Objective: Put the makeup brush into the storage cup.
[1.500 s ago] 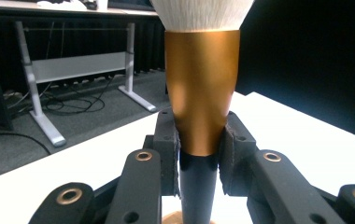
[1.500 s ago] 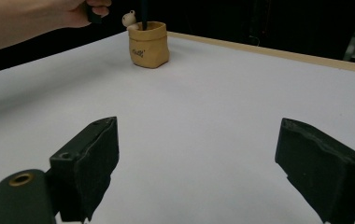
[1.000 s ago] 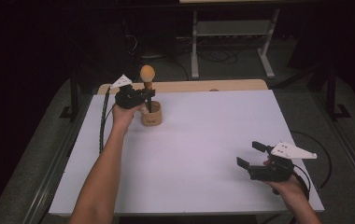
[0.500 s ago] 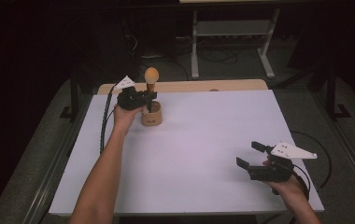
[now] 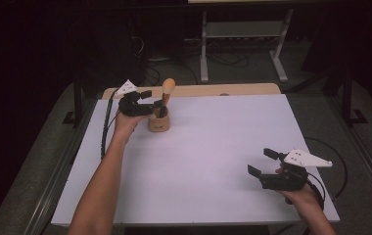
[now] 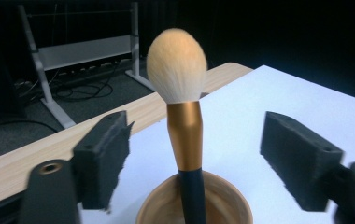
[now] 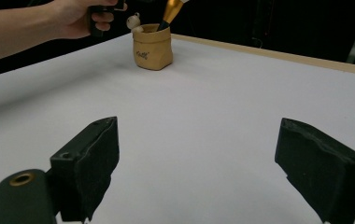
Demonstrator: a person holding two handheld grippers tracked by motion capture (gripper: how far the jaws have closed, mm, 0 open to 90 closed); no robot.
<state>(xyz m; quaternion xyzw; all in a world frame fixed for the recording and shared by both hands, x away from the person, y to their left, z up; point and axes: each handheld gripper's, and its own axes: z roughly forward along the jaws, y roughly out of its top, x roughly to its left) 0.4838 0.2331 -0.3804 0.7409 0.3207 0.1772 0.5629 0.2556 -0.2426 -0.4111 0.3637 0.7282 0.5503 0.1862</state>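
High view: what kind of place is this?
Probably a lab recording setup: a white-topped table in a dark room, a grey metal stand and loose cables on the floor behind.

The left tool [image 5: 151, 100] has let go of the brush [image 5: 166, 93] — jaws now spread.

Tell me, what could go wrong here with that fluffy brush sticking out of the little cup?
1. The left gripper is open around the gold-and-black makeup brush with pale bristles, which leans in the small tan cup; closing off-centre might push it aside.
2. The cup looks light and nothing holds it: the right gripper sits far away, open, so lifting the brush could tip the cup.
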